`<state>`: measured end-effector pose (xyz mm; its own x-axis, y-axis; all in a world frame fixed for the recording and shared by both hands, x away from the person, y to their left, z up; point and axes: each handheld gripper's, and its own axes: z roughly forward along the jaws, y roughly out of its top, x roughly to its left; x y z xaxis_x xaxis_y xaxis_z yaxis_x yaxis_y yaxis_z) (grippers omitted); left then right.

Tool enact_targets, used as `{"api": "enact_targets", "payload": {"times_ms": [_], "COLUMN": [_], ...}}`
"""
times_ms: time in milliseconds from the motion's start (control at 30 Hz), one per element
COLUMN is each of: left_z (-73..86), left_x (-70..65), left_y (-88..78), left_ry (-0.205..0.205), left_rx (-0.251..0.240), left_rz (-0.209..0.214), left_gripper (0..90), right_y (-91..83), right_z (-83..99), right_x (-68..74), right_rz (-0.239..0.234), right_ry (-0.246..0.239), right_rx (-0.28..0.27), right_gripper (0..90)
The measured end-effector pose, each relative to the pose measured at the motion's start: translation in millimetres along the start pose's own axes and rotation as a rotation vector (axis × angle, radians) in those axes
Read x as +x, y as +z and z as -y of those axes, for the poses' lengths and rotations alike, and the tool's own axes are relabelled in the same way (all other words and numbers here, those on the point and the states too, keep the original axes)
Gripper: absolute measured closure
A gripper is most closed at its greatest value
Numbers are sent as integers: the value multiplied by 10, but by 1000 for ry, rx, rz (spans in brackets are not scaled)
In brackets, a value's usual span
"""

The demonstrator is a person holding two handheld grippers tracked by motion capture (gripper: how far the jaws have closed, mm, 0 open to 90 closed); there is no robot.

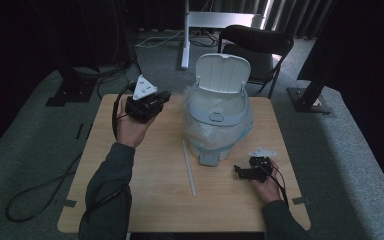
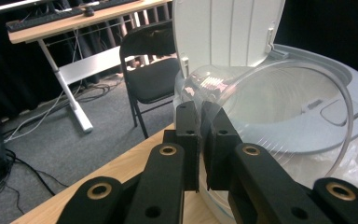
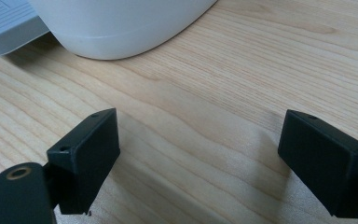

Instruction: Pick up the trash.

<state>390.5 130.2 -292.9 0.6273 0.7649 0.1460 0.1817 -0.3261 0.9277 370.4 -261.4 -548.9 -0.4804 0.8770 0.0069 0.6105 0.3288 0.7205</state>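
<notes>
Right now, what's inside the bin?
A clear plastic liner lines the bin and spills over its rim. The lid stands open. The left gripper holds a clear plastic cup at the opening. The bin's bottom is hidden.

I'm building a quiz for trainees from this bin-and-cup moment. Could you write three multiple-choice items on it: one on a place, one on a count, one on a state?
1. Where does the long clear plastic straw lie?
A. inside the bin
B. flat on the wooden table, in front of the bin
C. on the chair

2. How many black folding chairs stand behind the table?
A. one
B. two
C. three

3. How is the hinged lid of the white pedal waste bin?
A. shut
B. taken off
C. raised open

Key: 1 B, the high view shows the straw flat on the wood. 2 A, a single chair stands past the bin. 3 C, the lid stands upright above the bag-lined opening, while the left gripper pinches the clear plastic cup beside it.
</notes>
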Motion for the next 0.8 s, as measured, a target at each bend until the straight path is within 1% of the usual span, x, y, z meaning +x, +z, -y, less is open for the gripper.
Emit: {"api": "enact_targets", "payload": {"times_ms": [133,267,400,800], "left_z": [-29,-37,-53,-132], "left_x": [-12,-29,-49,-97], "left_y": [33,69,119,215], "left_ry": [4,-7,-8,10], "left_rx": [2,-5,-4,8], "left_rz": [6,14,21,31], "left_gripper": [858,858,858,858], "right_y": [0,0,0,0], "right_z": [0,0,0,0], "right_x": [0,0,0,0], "right_rz": [0,0,0,0], "right_ry": [0,0,0,0], "right_rx": [0,0,0,0], "right_gripper": [115,115,115,115]}}
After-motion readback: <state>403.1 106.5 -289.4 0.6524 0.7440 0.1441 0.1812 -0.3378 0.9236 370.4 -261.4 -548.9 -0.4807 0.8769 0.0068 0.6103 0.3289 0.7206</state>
